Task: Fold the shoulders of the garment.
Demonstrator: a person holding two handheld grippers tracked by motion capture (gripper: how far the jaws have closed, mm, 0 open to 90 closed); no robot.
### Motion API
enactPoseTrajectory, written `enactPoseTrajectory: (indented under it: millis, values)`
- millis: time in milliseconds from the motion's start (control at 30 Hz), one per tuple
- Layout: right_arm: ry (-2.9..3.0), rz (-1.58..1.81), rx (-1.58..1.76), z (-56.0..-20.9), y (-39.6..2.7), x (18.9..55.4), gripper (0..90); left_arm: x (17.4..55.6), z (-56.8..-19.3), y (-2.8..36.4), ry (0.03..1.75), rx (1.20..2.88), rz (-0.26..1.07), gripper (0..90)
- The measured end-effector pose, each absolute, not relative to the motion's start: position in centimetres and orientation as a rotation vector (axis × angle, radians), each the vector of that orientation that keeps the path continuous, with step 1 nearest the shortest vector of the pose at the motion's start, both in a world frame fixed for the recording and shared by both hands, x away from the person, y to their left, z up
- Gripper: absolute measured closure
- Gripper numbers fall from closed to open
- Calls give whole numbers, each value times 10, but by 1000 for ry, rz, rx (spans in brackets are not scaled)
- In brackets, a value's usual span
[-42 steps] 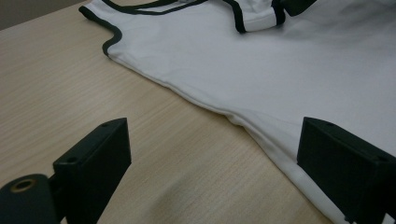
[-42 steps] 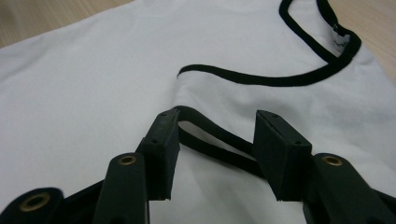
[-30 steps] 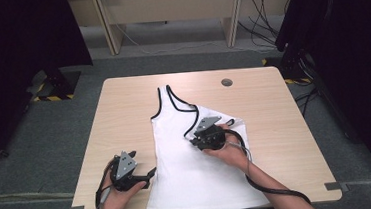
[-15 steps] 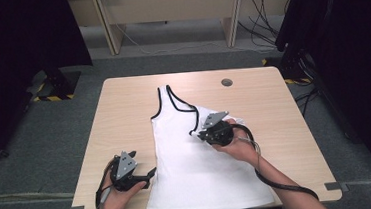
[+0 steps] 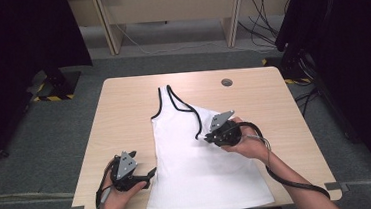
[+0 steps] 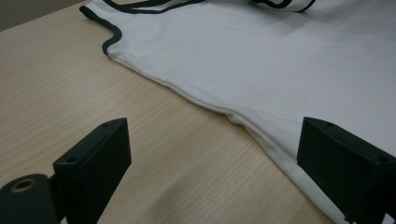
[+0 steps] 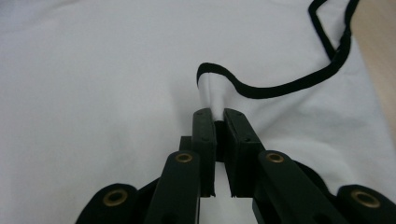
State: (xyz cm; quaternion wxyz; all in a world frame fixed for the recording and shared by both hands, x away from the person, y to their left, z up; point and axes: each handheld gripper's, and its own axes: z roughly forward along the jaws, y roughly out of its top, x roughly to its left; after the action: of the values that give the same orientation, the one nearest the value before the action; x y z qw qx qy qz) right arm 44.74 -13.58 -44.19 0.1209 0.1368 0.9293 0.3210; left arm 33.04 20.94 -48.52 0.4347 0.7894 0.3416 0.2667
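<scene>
A white tank top (image 5: 204, 175) with black trim lies flat on the wooden table (image 5: 123, 104), its right shoulder folded in toward the middle. My right gripper (image 5: 207, 137) hovers just over that fold. In the right gripper view its jaws (image 7: 219, 114) stand almost together, pinching a raised tuck of white cloth (image 7: 211, 91) beside the black trim (image 7: 280, 88). They have just been opening a little, and the cloth is still between them. My left gripper (image 5: 151, 174) rests on the table by the top's left hem, jaws wide (image 6: 215, 158) and empty, with the hem (image 6: 243, 121) running between them.
A round cable hole (image 5: 227, 82) sits in the table's far right part. Bare wood lies on both sides of the tank top. Desk legs and cables (image 5: 261, 8) stand on the floor beyond the far edge.
My right gripper has shifted a little to the right and risen slightly, drawing the pinched cloth with it. The left gripper has stayed where it was.
</scene>
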Motion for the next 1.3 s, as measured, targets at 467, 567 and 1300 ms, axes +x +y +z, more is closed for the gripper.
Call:
enactPoseTrajectory:
  millis: [467,567,1300]
  values:
    - [2448,830,855,-448,-200,488,640,330,-485,209,849,1964,666,93]
    - [2446,821,841,-453,-208,487,622,330,-485,209,849,1969,667,93]
    - [2381,718,883,-460,-221,499,794,330,-485,209,847,1974,666,94]
